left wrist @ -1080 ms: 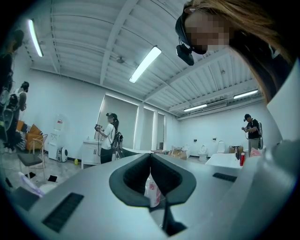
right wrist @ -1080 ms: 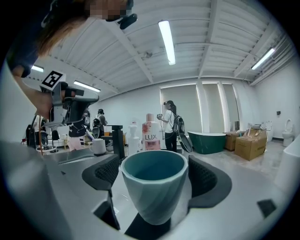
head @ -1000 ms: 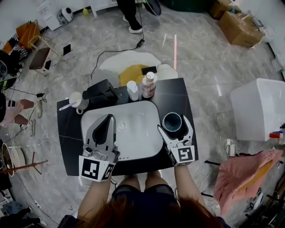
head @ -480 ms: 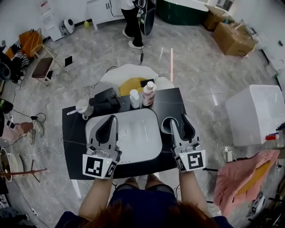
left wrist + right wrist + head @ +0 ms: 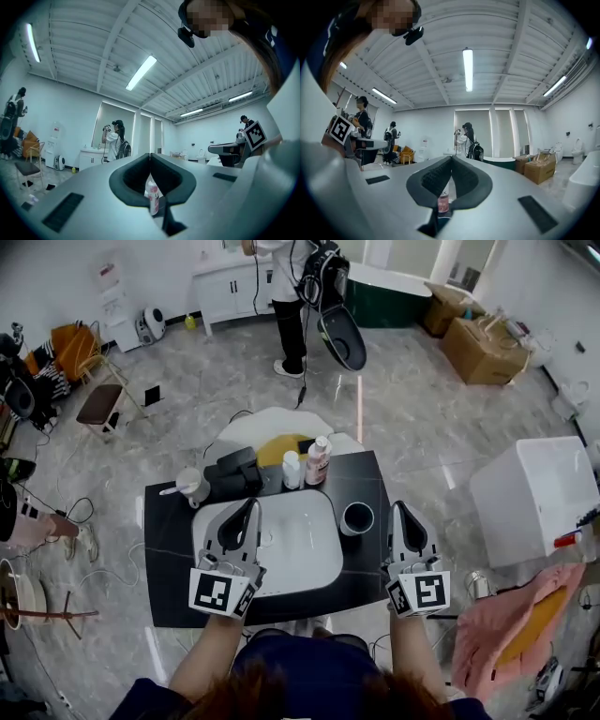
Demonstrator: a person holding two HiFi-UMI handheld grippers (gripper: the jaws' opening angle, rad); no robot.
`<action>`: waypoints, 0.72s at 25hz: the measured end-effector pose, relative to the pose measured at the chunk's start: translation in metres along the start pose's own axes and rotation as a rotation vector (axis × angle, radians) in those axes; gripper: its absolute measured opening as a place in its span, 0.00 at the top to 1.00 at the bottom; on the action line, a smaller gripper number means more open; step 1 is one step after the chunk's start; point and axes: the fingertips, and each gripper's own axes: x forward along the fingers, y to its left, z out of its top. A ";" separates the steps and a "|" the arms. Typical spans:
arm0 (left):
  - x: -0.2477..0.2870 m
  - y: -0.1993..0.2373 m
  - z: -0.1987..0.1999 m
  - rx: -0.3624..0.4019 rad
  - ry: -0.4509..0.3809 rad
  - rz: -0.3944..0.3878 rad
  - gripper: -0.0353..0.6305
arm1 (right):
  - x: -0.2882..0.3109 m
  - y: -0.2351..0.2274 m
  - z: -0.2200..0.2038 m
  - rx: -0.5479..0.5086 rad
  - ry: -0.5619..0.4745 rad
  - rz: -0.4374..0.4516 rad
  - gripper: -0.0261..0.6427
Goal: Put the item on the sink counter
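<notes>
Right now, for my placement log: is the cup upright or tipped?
Upright: the cup stands on the counter, round mouth facing up.

This is looking like a big staged hall for recording, not a home: a black counter (image 5: 169,554) with a white basin (image 5: 295,545) is standing alone on a grey marble floor (image 5: 187,362). A green bathtub (image 5: 394,296), a white cabinet (image 5: 230,287), a chair (image 5: 94,407) and cardboard boxes (image 5: 483,352) are sitting around the edges. Long tube lights (image 5: 468,69) are glowing under a bare ribbed ceiling (image 5: 497,42), and a person with a backpack (image 5: 289,306) is working nearby.
</notes>
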 end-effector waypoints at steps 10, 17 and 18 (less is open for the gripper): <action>-0.010 -0.009 0.021 0.011 -0.025 -0.009 0.91 | -0.014 0.005 0.042 -0.015 -0.057 -0.027 0.94; -0.013 -0.016 0.028 0.017 -0.037 -0.018 0.91 | -0.020 0.012 0.051 -0.025 -0.072 -0.018 0.94; -0.014 -0.017 0.029 0.017 -0.038 -0.019 0.91 | -0.021 0.013 0.051 -0.025 -0.074 -0.017 0.94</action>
